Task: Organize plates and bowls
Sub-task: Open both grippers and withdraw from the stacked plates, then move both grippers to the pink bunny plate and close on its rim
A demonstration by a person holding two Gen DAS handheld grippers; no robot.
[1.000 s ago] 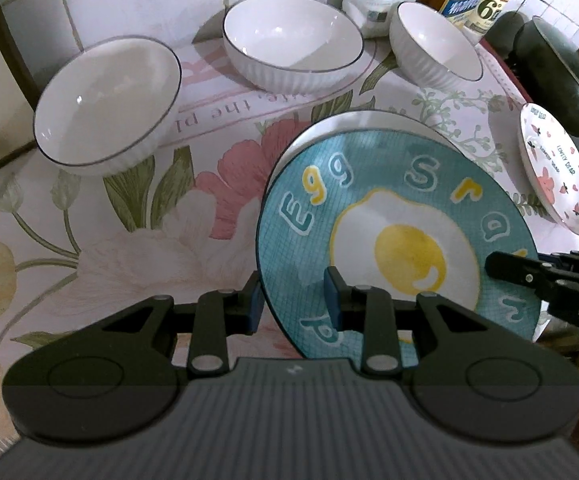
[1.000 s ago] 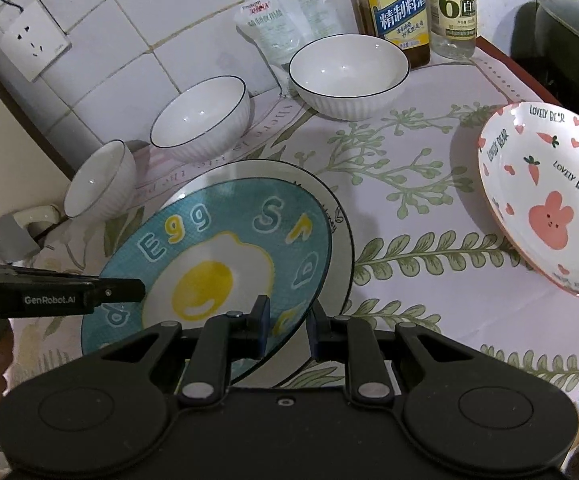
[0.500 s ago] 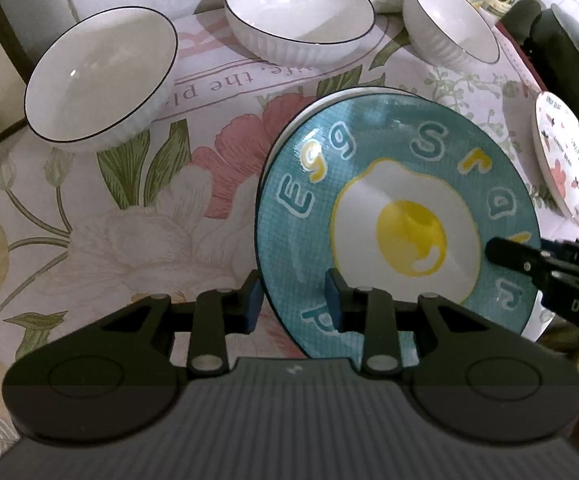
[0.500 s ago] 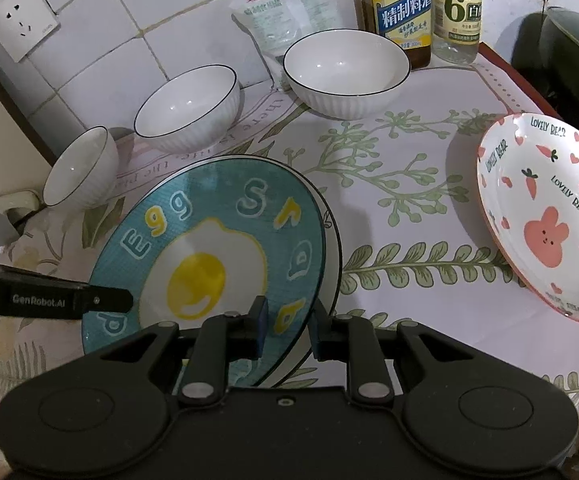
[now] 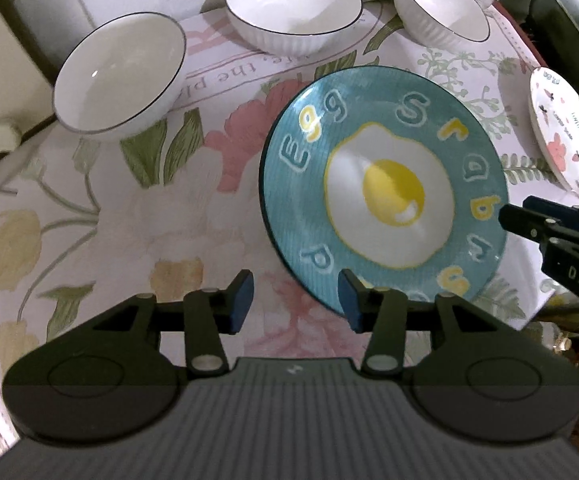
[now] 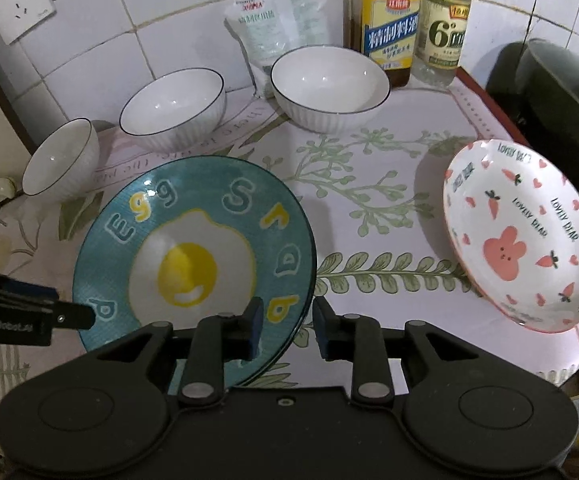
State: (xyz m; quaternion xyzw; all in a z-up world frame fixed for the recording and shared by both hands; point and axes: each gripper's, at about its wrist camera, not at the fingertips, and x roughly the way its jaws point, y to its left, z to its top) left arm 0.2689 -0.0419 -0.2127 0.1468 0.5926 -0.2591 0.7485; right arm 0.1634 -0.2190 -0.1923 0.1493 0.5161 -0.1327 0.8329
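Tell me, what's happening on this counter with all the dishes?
A person with a handheld gripper in each hand is sorting dishes. The blue egg plate lies on the flowered cloth. The left gripper and right gripper flank it, both with jaws that have just been opening; the plate's edge sits between each pair, apparently unclamped. Three white bowls wait by the wall, and a bunny plate sits apart.

three bowls (image 6: 173,108) behind the egg plate (image 6: 193,264), rabbit plate (image 6: 521,236) to its right
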